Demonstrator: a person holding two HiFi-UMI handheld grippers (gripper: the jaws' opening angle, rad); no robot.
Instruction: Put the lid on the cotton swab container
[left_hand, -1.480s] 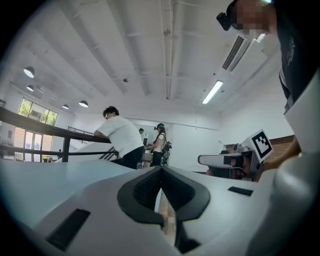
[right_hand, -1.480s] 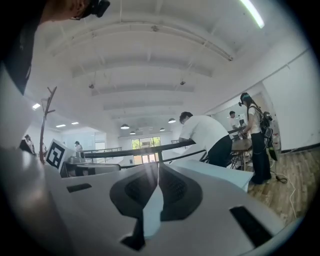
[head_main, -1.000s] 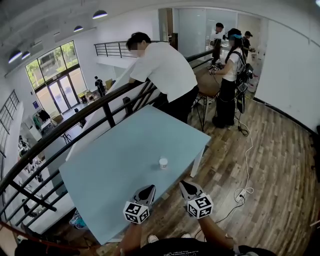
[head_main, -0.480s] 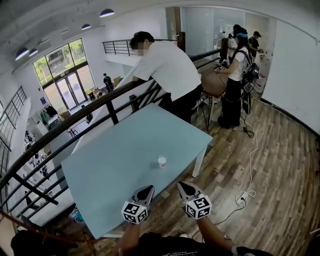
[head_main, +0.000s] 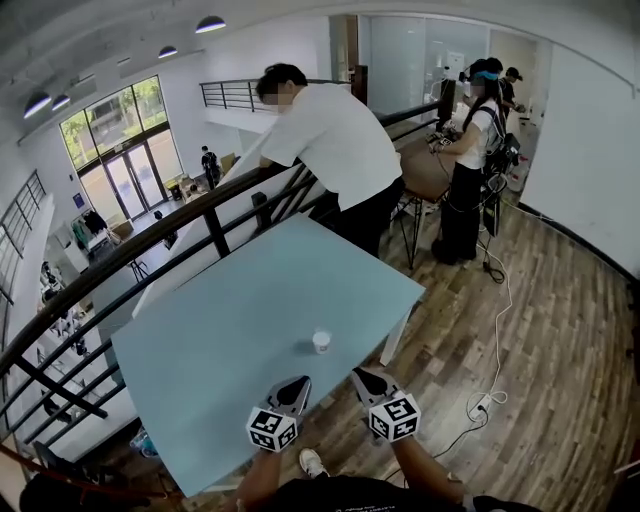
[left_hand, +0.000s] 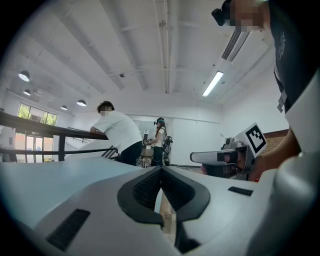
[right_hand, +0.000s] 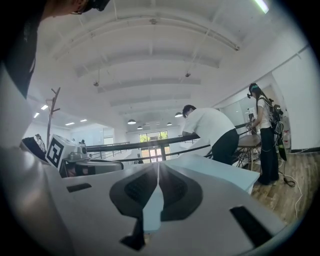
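A small white round cotton swab container (head_main: 321, 342) stands on the light blue table (head_main: 230, 320), close to its near edge. From here I cannot pick out a separate lid. Both grippers hover side by side just short of that edge, pointing level at the container. My left gripper (head_main: 299, 382) is shut with nothing between its jaws, and its tips (left_hand: 161, 168) meet in the left gripper view. My right gripper (head_main: 358, 375) is shut and empty too, its jaws closing to a point (right_hand: 159, 165). The container is hidden in both gripper views.
A person in a white shirt (head_main: 335, 140) leans on the black railing (head_main: 150, 245) at the table's far side. More people stand at a desk (head_main: 470, 130) at the back right. A white cable (head_main: 495, 330) trails over the wooden floor to the right.
Both grippers have drawn nearer to the table's edge and the container, which now sits lower in the head view. Their jaws have stayed as they were.
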